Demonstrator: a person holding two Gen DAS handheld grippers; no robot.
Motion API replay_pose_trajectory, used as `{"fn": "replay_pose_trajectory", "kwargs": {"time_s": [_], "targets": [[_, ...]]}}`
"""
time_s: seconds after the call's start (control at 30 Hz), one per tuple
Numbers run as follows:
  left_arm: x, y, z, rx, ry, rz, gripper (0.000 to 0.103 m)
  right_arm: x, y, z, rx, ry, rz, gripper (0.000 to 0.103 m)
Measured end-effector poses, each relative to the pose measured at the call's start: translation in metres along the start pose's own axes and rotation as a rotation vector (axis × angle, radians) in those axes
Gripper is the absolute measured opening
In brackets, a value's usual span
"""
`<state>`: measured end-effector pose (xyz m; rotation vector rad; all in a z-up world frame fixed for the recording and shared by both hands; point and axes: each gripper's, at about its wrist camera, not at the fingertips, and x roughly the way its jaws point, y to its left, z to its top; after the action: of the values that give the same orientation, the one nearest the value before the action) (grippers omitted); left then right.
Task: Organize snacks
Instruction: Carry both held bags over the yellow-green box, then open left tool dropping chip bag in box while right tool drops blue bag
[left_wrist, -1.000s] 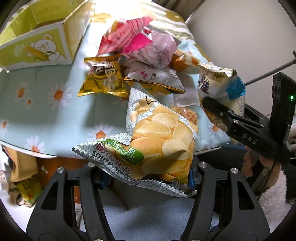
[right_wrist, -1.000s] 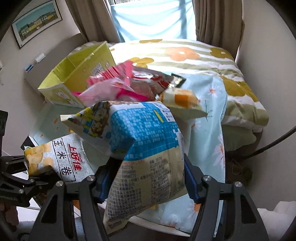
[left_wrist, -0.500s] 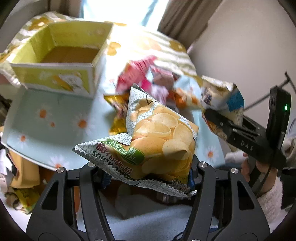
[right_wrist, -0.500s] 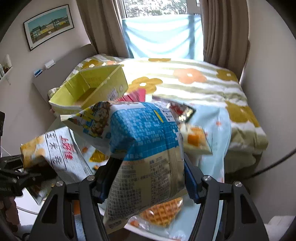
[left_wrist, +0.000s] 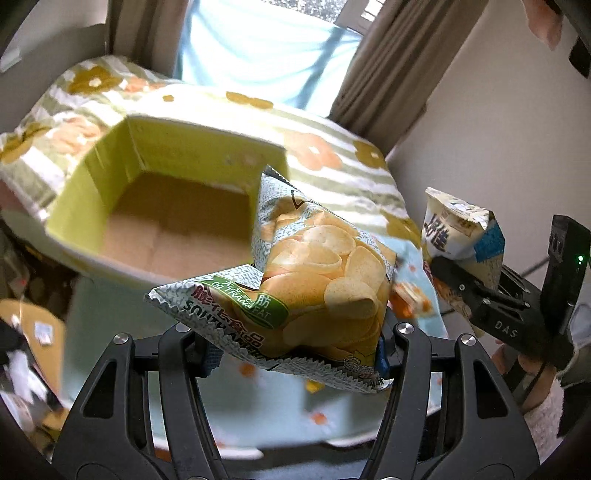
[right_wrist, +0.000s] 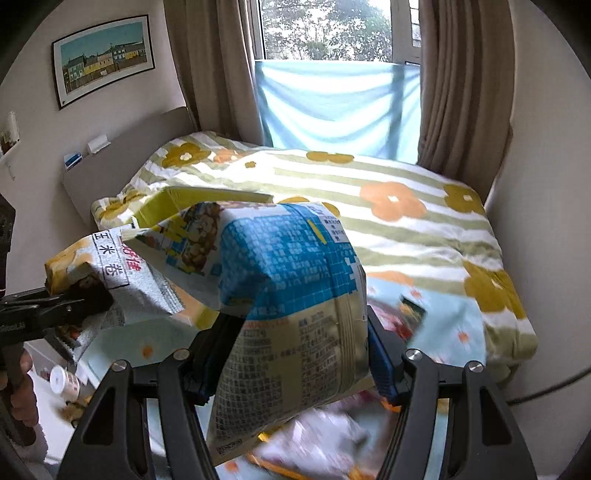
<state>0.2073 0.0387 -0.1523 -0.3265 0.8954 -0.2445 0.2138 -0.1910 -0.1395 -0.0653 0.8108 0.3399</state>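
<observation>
My left gripper (left_wrist: 299, 354) is shut on a bag of potato chips (left_wrist: 310, 280) and holds it in the air just in front of the open yellow box (left_wrist: 88, 184), whose brown floor is bare. My right gripper (right_wrist: 291, 365) is shut on a blue and cream snack bag (right_wrist: 288, 295), also held in the air; it shows at the right of the left wrist view (left_wrist: 461, 236). The chips bag and left gripper show at the left of the right wrist view (right_wrist: 110, 280). The box (right_wrist: 173, 203) sits behind the two bags.
A daisy-print cloth (left_wrist: 110, 317) covers the table under the box. Blurred loose snack packets (right_wrist: 395, 321) lie below my right gripper. A bed with a flowered striped duvet (right_wrist: 406, 221) lies behind, with curtains and a window beyond.
Both grippers have risen and moved toward the yellow box with their bags. The snack pile has dropped below the left view, and the box now fills its left side.
</observation>
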Motion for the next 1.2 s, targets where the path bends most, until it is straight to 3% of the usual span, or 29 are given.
{"fn": "replay_pose_trajectory", "kwargs": {"time_s": [0.2, 0.37, 0.53, 0.8, 0.87, 0.97, 1.2], "targets": [[0.006, 0.059, 0.060, 0.004, 0.002, 0.013, 0.057, 0.047, 0.047, 0.053, -0.011, -0.002, 0.009, 0.061], [0.024, 0.107, 0.098, 0.024, 0.051, 0.043, 0.057, 0.089, 0.082, 0.082, -0.002, 0.029, 0.024, 0.061], [0.051, 0.144, 0.109, 0.066, 0.135, 0.083, 0.057, 0.131, 0.112, 0.089, 0.024, 0.093, 0.036, 0.061], [0.082, 0.166, 0.093, 0.118, 0.229, 0.178, 0.059, 0.170, 0.124, 0.074, 0.062, 0.208, 0.051, 0.061], [0.085, 0.169, 0.089, 0.121, 0.237, 0.194, 0.063, 0.175, 0.123, 0.073, 0.063, 0.224, 0.055, 0.061], [0.088, 0.175, 0.086, 0.093, 0.257, 0.183, 0.100, 0.182, 0.124, 0.071, 0.057, 0.245, 0.059, 0.061], [0.076, 0.177, 0.080, 0.077, 0.249, 0.201, 0.102, 0.187, 0.125, 0.065, 0.059, 0.262, 0.046, 0.062]]}}
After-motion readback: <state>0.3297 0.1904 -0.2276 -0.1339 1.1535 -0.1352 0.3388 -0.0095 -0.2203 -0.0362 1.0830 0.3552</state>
